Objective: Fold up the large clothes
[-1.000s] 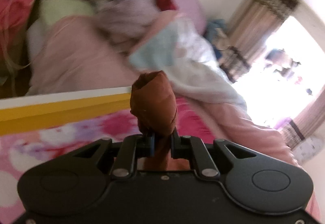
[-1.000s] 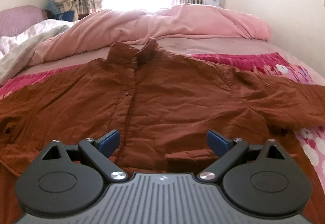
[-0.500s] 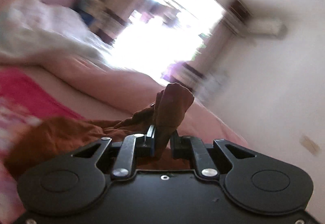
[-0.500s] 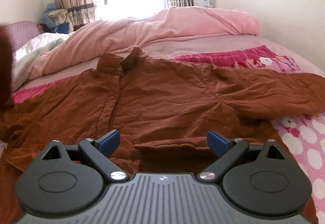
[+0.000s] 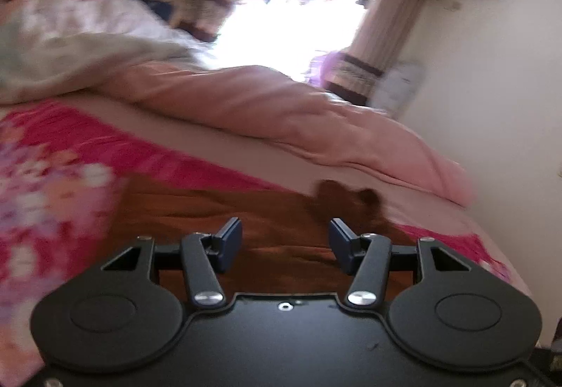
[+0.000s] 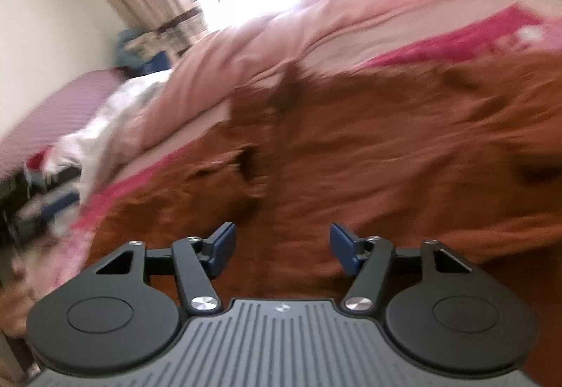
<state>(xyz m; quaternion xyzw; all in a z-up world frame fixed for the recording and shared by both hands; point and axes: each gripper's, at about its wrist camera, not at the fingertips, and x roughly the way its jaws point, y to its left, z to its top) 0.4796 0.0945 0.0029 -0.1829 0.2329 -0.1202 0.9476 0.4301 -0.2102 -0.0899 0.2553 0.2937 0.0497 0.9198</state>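
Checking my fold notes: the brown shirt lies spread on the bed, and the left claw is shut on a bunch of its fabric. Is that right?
Not quite. The left claw is open with nothing between its jaws, having just been opening, as the left wrist view shows. The brown shirt does lie spread on the bed.
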